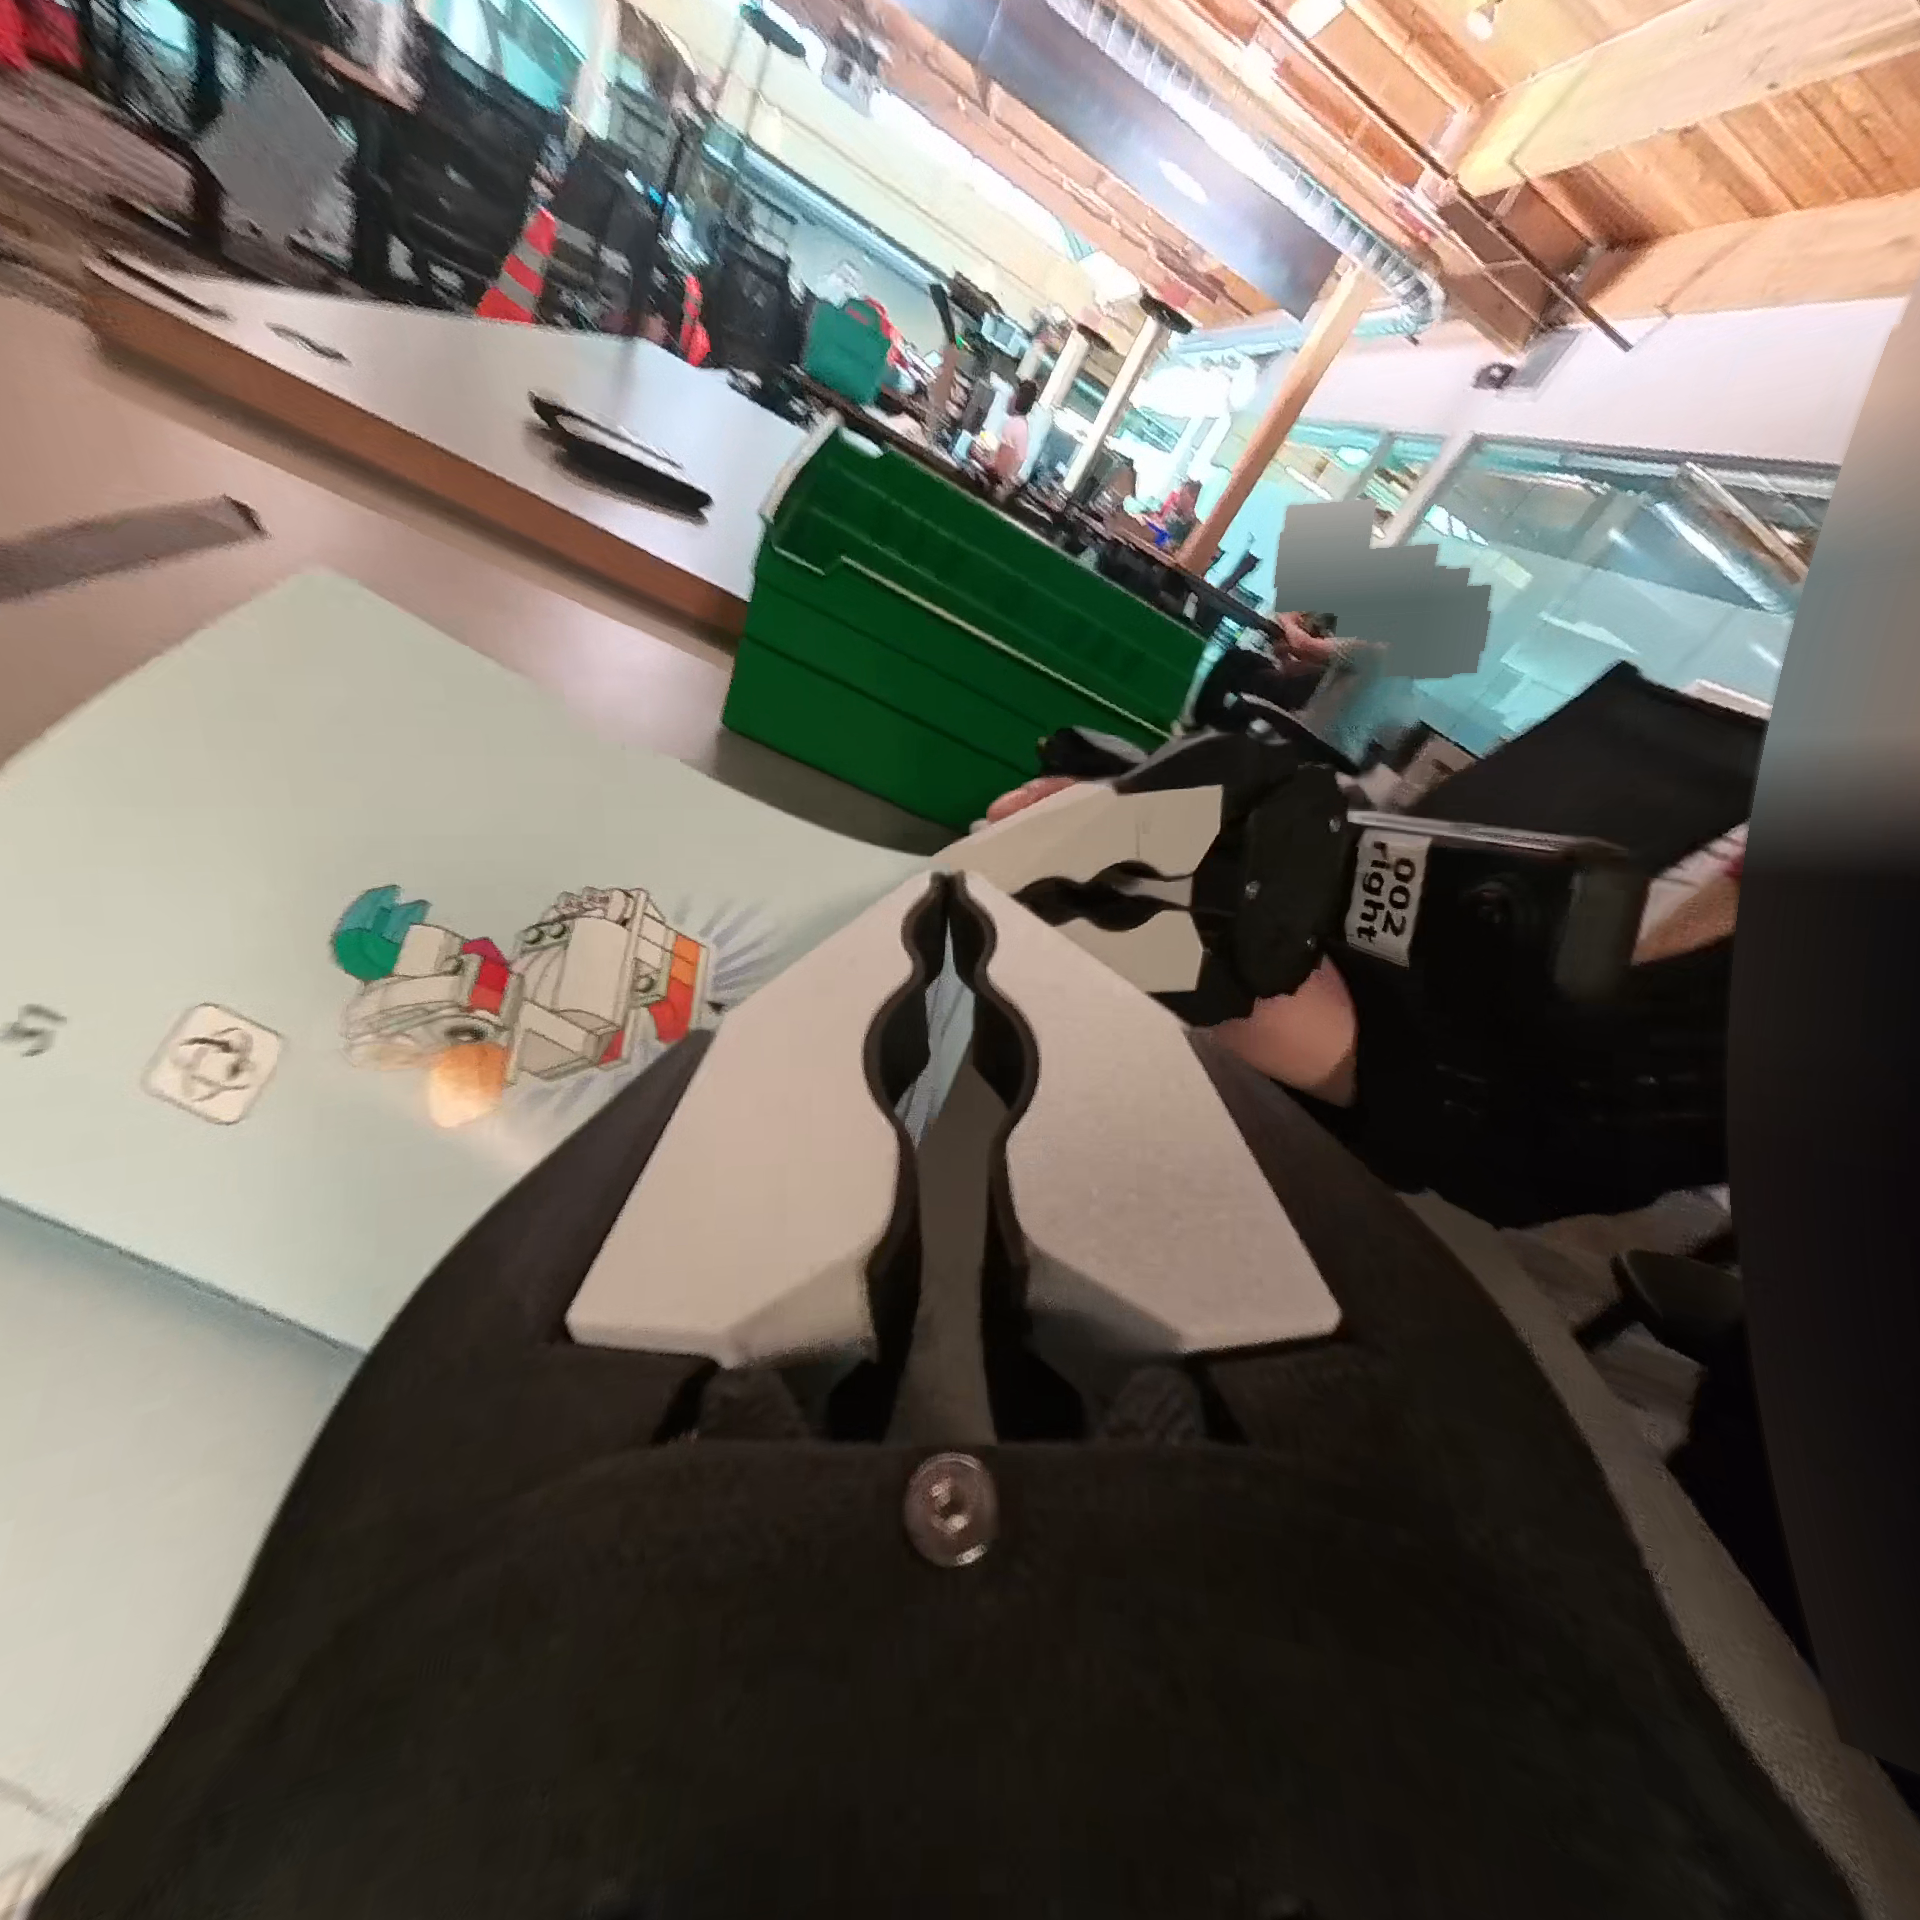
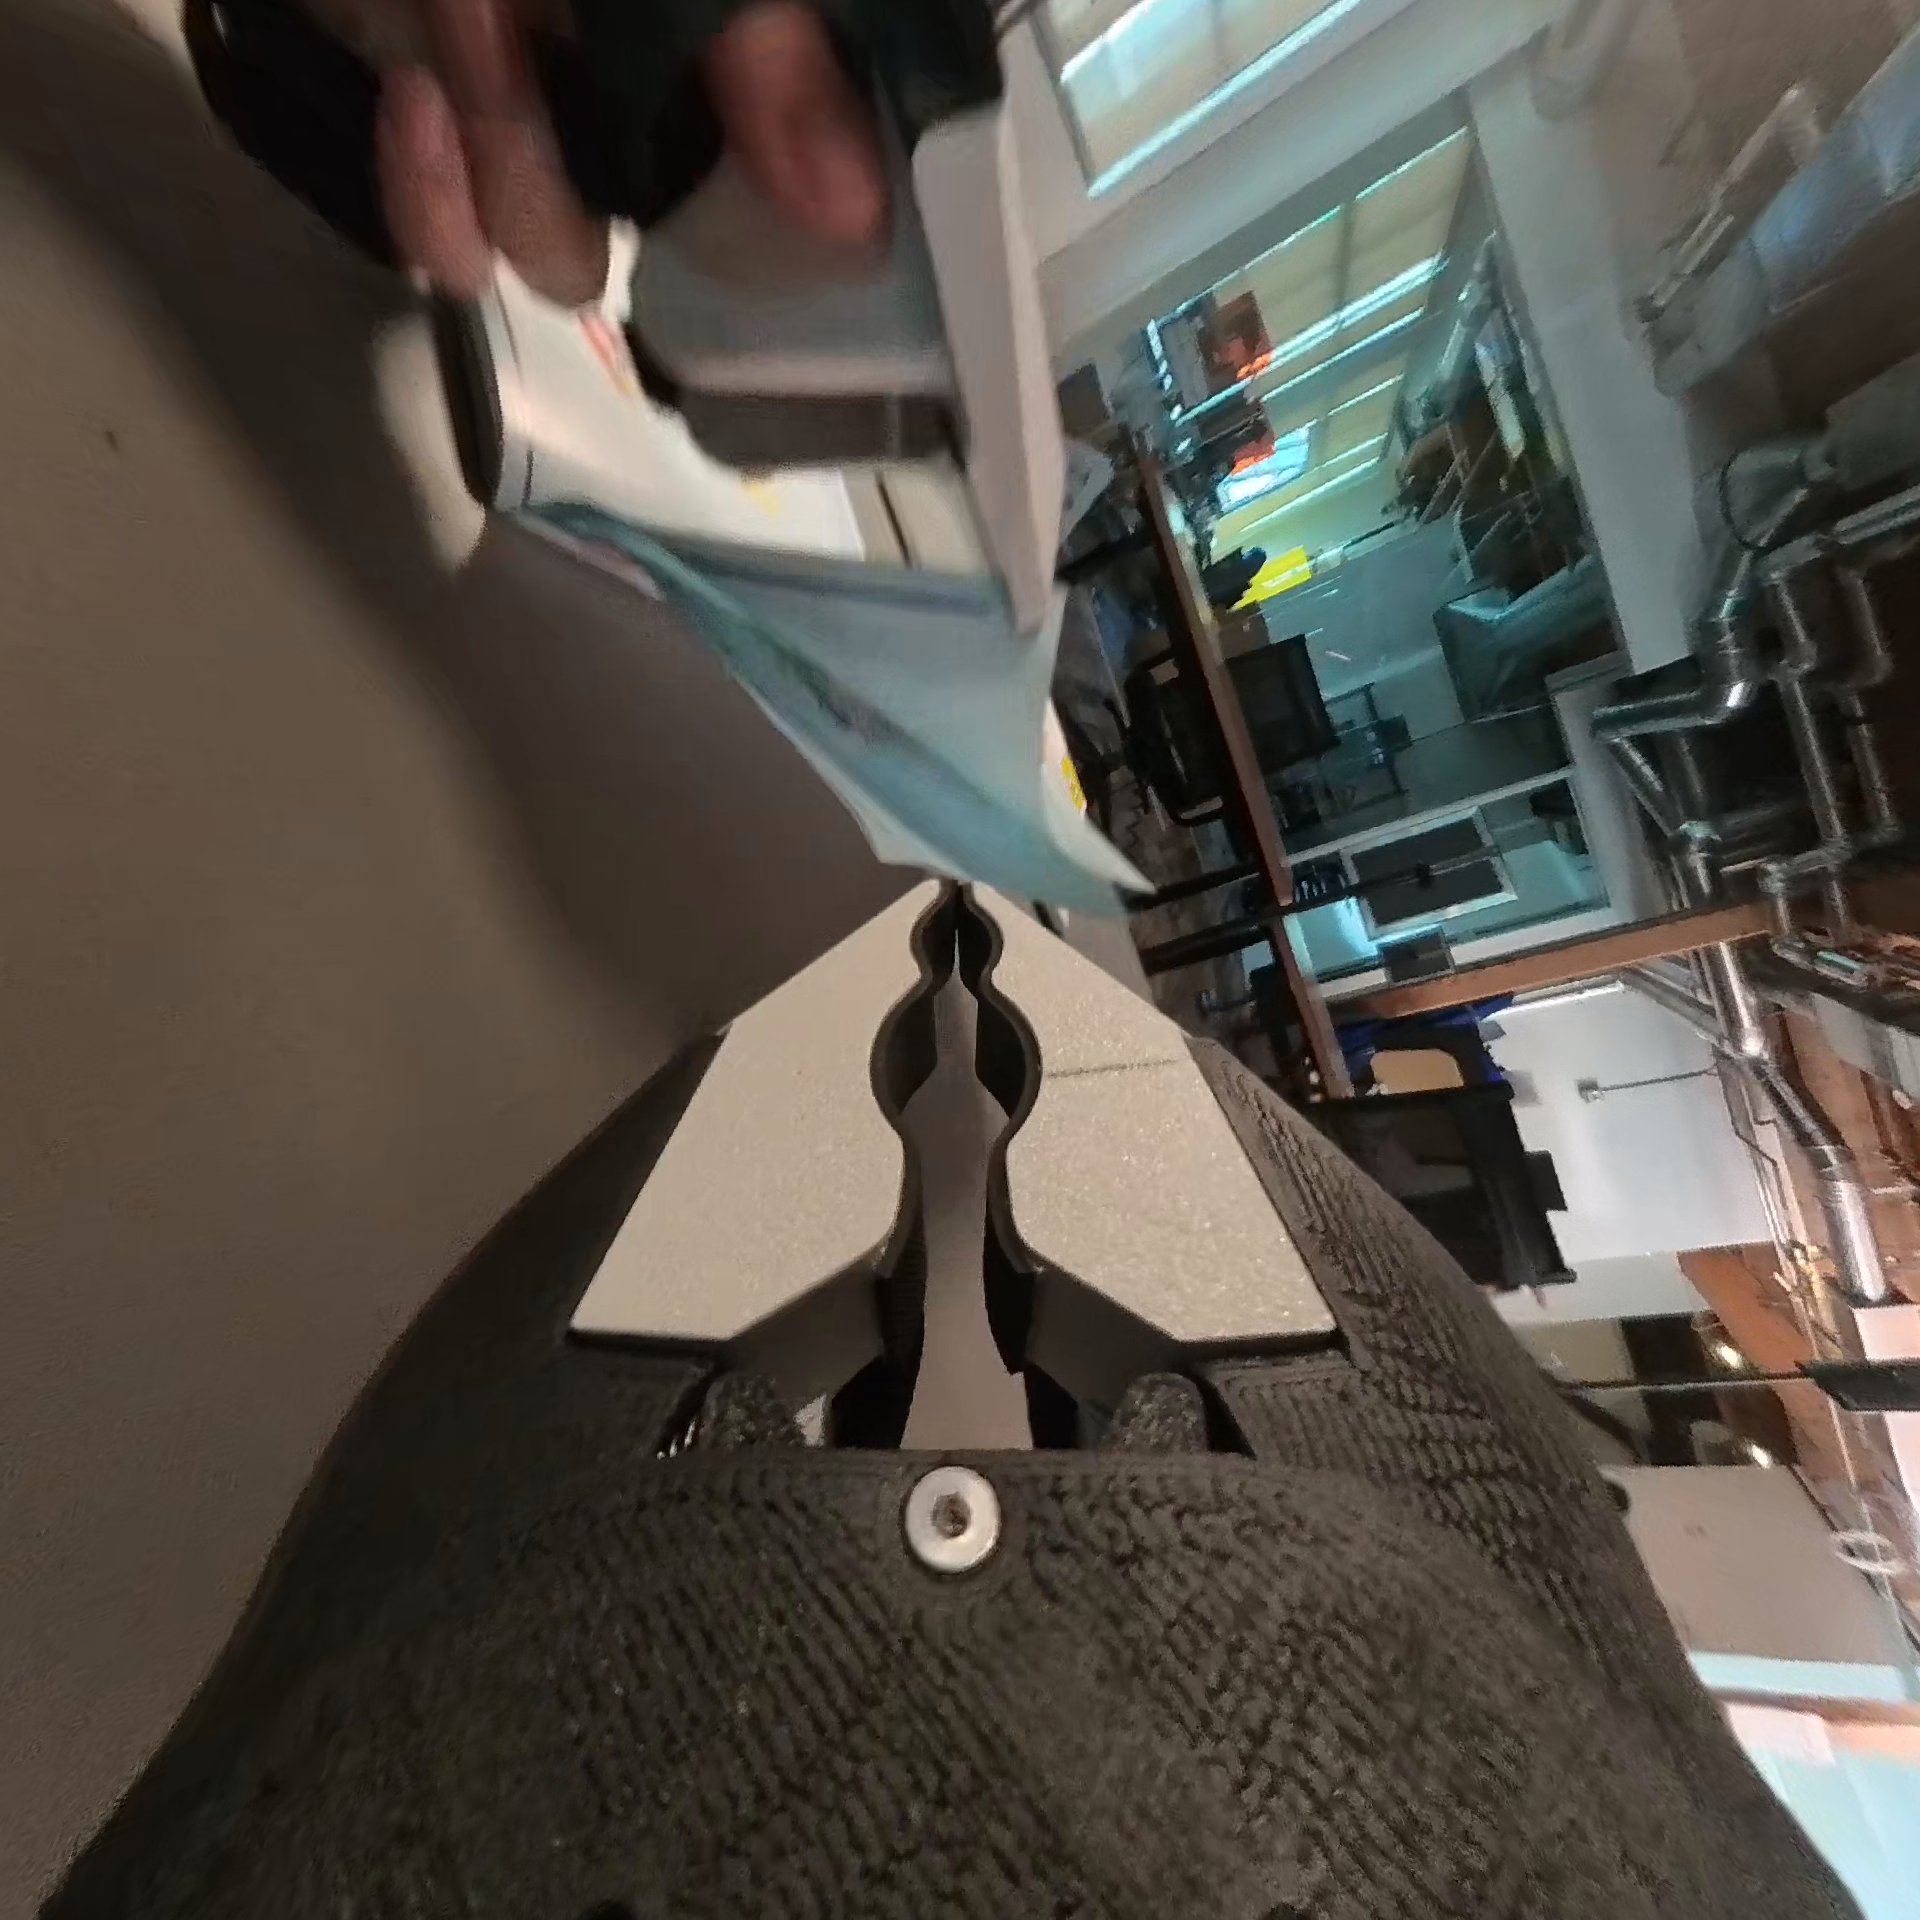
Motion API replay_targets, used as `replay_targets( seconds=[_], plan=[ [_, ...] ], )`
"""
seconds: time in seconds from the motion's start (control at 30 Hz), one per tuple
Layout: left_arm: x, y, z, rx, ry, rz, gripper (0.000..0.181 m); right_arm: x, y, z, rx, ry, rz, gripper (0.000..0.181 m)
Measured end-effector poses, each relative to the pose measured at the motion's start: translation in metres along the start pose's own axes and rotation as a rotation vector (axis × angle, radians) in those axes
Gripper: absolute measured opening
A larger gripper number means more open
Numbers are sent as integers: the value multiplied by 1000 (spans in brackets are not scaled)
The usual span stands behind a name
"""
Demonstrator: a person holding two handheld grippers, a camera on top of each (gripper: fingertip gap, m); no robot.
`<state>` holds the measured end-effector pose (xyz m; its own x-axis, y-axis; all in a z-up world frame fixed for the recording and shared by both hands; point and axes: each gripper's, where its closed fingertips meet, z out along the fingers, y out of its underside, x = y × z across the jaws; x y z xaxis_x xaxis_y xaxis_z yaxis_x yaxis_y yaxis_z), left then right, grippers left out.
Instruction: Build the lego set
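Observation:
A pale blue-green instruction booklet lies open and partly lifted off the table, with a drawing of a brick model on its page. My left gripper is shut, and a thin strip of page shows between its fingers. In the right wrist view, pages of the booklet hang from the left gripper's white finger down to my right gripper. My right gripper is shut with the page's lower edge at its tips. It also shows in the left wrist view, tips at the booklet's right edge, close beside my left tips.
Stacked green bins stand behind the booklet on the grey-brown table. A white table with a flat black object lies farther back. A hand holds the right gripper. A person sits beyond the bins. Across from one pair of fingers to the other is roughly 5 centimetres.

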<state>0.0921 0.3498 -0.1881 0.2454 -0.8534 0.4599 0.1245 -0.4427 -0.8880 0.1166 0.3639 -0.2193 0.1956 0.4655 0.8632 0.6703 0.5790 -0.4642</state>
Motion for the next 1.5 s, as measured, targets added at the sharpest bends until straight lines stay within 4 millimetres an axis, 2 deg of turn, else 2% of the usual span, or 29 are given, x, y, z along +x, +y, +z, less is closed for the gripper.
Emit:
replay_targets(
  seconds=[0.1,0.17,0.23,0.27,0.3,0.37,0.43,0.47,0.57,0.67,0.77,0.83,0.93,1.07,1.13,1.2,1.27,1.4,1.5],
  plan=[
    [-6,-10,-14,83,-98,21,0,-7,25,2,-84,-77,49,0],
    [-10,-15,-27,131,-174,20,0,-18,46,6,-158,-165,172,0],
    [-15,-17,-41,161,-272,28,0,-19,61,10,-208,-181,288,0],
    [-18,-19,-49,187,-330,33,0,-13,65,11,-215,-148,328,19],
    [-21,-20,-59,211,-399,40,0,-4,67,9,-218,-102,356,23],
    [-29,-18,-82,243,-588,88,0,20,57,3,-159,21,366,24],
    [-31,-15,-104,249,-762,169,0,32,28,-6,-33,91,337,16],
    [-30,-14,-114,252,-833,208,0,29,10,-6,26,78,339,12],
    [-18,-10,-127,263,-910,272,0,-12,-33,15,75,-146,426,13],
    [-13,-3,-129,274,-896,246,0,-45,-55,46,1,-368,554,20],
    [-8,-4,-135,324,-857,205,9,-62,-70,67,-53,-513,727,27],
    [4,-9,-141,384,-834,214,13,-71,-74,77,-111,-581,807,33],
    [33,-15,-149,452,-820,307,18,-85,-74,85,-190,-651,868,38],
    [85,-17,-163,514,-835,538,17,-90,-74,90,-231,-682,950,37],
    [105,-14,-170,507,-855,654,17,-92,-73,92,-245,-687,978,36],
    [115,-6,-170,464,-857,732,15,-92,-72,92,-262,-677,979,33],
    [124,0,-162,413,-819,788,14,-92,-70,92,-281,-670,947,32],
    [129,19,-128,290,-728,842,13,-93,-66,90,-306,-650,839,28],
    [132,36,-105,197,-669,894,13,-92,-61,82,-312,-690,807,28]
  ],
)
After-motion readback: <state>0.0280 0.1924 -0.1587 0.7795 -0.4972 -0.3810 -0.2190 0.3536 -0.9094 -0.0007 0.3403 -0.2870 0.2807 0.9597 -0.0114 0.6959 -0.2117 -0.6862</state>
